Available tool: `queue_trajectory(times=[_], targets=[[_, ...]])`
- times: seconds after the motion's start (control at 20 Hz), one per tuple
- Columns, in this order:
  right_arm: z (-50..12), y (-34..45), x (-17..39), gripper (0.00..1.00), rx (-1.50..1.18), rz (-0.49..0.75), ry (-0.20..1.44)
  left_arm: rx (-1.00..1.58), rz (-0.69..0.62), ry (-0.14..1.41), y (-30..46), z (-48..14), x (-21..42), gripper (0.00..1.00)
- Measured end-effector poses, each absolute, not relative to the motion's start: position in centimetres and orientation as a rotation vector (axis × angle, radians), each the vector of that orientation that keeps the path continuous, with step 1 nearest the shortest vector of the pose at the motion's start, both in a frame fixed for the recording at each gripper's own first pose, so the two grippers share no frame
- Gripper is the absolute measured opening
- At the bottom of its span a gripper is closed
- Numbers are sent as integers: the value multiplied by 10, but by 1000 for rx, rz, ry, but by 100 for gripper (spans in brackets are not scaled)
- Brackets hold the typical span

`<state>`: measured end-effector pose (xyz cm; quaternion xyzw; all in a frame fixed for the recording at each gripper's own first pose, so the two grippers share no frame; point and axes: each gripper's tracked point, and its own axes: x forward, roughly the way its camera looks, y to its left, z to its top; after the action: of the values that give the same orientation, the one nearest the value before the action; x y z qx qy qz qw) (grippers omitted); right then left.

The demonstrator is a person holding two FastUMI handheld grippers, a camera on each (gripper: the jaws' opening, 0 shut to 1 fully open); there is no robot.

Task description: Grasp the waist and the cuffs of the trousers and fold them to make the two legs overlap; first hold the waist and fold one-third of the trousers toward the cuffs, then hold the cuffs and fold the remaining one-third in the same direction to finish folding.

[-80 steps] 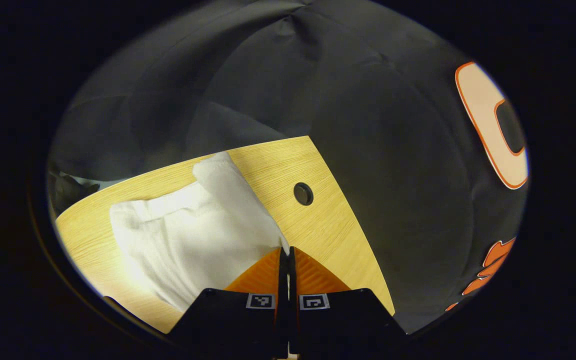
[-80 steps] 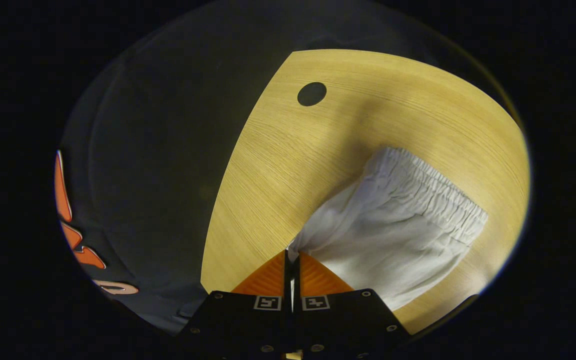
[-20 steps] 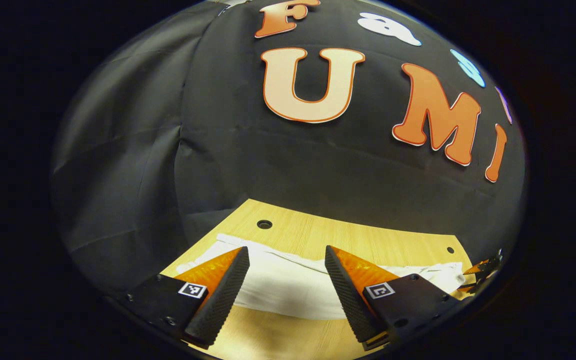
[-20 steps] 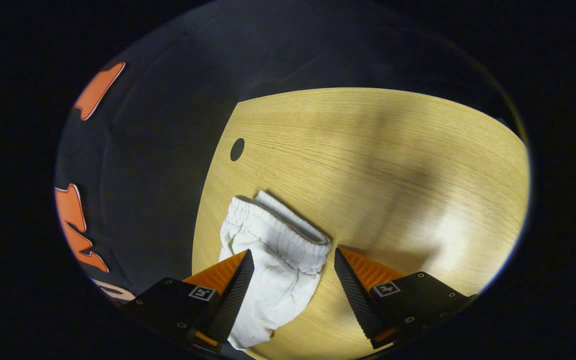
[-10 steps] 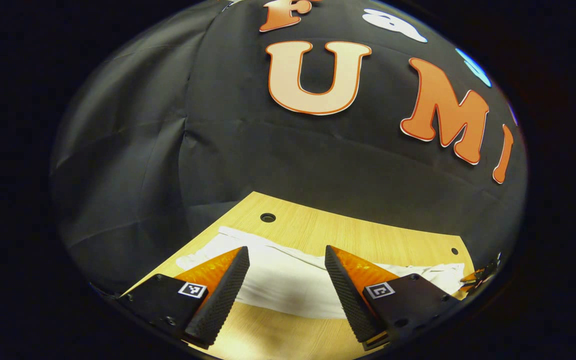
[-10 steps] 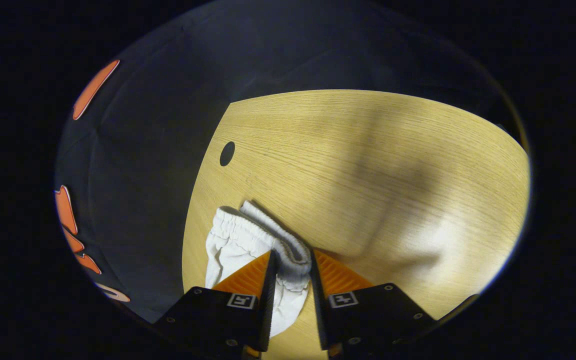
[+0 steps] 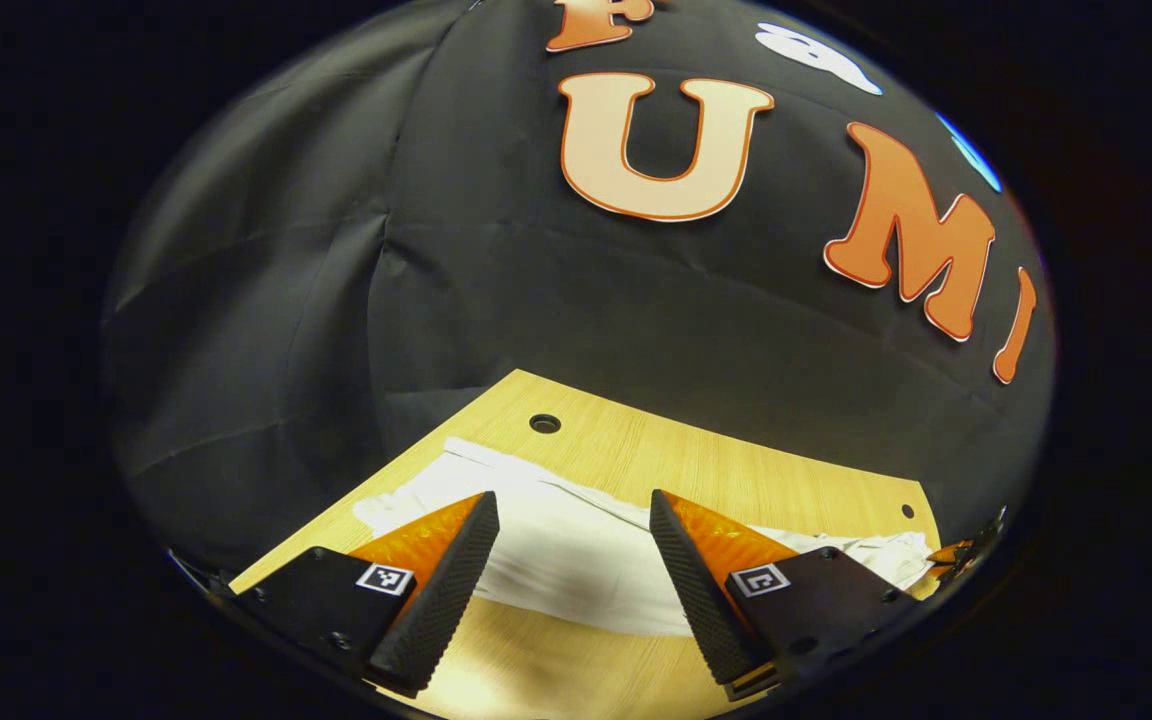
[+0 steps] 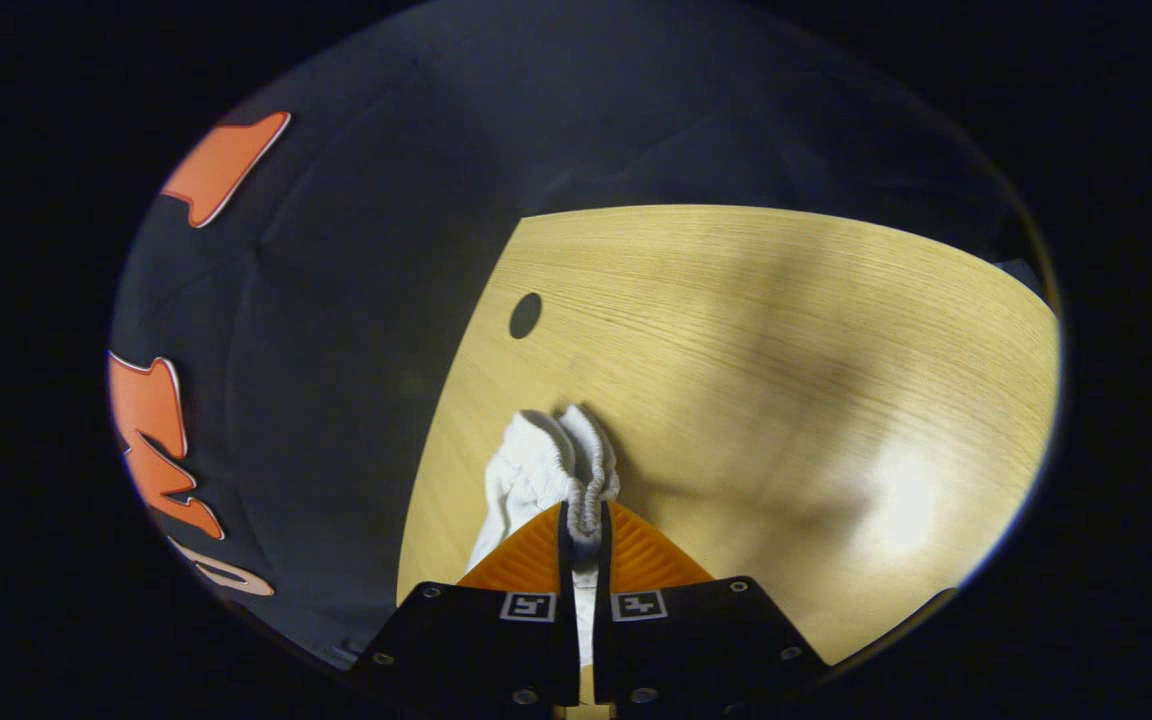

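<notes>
1. Right gripper (image 8: 582, 525) is clamped on the trousers' waistband (image 8: 588, 470), near the table (image 8: 786, 330) hole (image 8: 525, 315).
2. Left gripper (image 7: 574, 545) is open above the trousers (image 7: 576, 560).
3. Lift the waist evenly; fold one-third toward the cuffs.

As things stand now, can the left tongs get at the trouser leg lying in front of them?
Probably yes. The left tongs are open above the trousers, and nothing lies between them on the table.

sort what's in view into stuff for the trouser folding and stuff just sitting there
For the job:
- white trousers
- their elastic waist, pinched in the right tool
- left tool, open above the trousers

Just there:
- wooden table
- round hole in the table
</notes>
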<state>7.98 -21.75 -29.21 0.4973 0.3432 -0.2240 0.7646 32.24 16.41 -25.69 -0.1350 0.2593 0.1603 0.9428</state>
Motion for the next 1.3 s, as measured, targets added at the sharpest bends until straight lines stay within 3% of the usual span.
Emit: queue_trajectory(times=[0.35, 0.7, 1.05, 1.3], targets=[[-215, -132, 107, 6, 1014, -324, 683, -294, 297, 527, 206, -265, 316, 100], [-164, 13, 139, 6, 883, -190, 659, -271, 249, 535, 283, -274, 305, 99], [-181, 129, 144, 6, 824, -68, 725, -244, 245, 524, 370, -273, 294, 99], [-202, 159, 144, 6, 806, -7, 803, -261, 275, 534, 419, -286, 272, 100]])
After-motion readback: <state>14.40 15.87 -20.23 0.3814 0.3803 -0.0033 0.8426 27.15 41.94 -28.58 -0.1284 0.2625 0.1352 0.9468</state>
